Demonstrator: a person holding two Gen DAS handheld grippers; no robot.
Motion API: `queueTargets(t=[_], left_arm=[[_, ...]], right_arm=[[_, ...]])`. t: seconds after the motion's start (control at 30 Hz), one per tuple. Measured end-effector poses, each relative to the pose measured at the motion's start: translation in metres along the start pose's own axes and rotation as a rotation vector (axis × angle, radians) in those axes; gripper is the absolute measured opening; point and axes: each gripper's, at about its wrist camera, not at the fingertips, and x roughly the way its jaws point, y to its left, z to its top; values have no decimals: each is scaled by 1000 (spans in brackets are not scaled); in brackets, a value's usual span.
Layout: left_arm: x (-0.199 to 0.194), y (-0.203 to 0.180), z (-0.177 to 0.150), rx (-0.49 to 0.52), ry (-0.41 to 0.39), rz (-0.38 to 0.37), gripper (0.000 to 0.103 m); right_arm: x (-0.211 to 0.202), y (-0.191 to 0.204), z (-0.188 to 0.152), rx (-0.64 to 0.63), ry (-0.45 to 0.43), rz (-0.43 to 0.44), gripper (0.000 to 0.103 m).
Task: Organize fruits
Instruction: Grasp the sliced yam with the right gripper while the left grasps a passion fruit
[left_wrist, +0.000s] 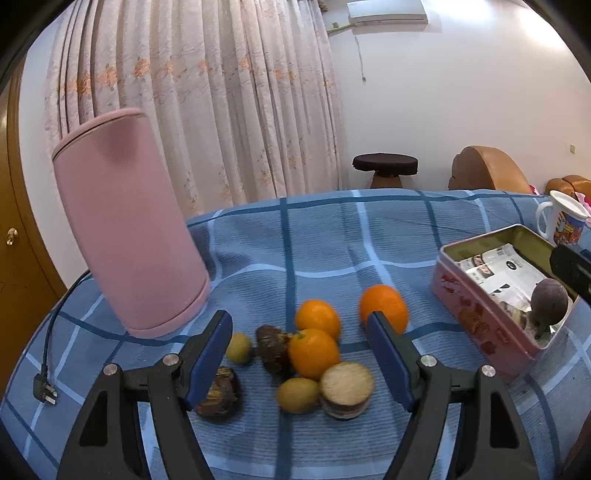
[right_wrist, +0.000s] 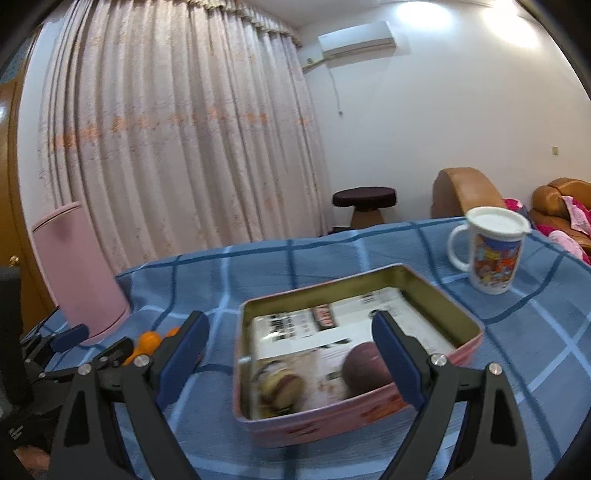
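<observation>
While left jaws gape, oranges (left_wrist: 317, 332) lie between, untouched.

No legible text anywhere. Printed packets inside the pink tin (right_wrist: 465, 332) carry dark lettering, too blurred to read. Cartoon print on the white mug (right_wrist: 493, 254), no readable words.

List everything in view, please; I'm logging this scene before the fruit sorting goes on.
Round oranges: three, orange, cloth centre.
Small yellow fruits: two, beside them.
Dark brown pieces: three, one cut-faced, same cluster.
Pink metal tin: one, open, right.
Purple round fruit: one, inside tin.
Lidded white mug: one, behind tin.
Pink cylinder: one, left.
Black plug: one, far left.
Left gripper: open.
Right gripper: open.
</observation>
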Motion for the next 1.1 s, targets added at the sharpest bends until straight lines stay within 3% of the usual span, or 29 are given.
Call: queueTargets(t=[0.2,0.3,0.47,0.6,0.67,0.73,0.9,1.0,1.07,1.1], left_arm=[[8,32,-2,-6,35,31,76],[14,61,-1,-66,63,46,76],[18,107,-3,-179,105,36,76],[18,126,-4,-207,110,58,76],[19,132,-5,-217,120,70,76],[21,137,-6,-231,135,53,76],[21,145,-6,-259,160,-12,76],[23,142,-7,-266,179,-55,76],[23,136,-6,-247,189,-100,76],[22,132,-6,-235,193,-123,76]], right_arm=[[10,28,-7,-37,73,70,92],[15,43,-11,-53,119,116,92],[33,81,-23,-125,243,215,77],[51,108,-30,-179,332,280,72],[59,119,-34,-204,369,278,63],[72,128,-38,-225,425,257,55],[93,138,-48,-235,524,244,48],[99,139,-47,-222,528,254,47],[100,140,-48,-220,531,266,38],[100,140,-47,-224,530,267,38]])
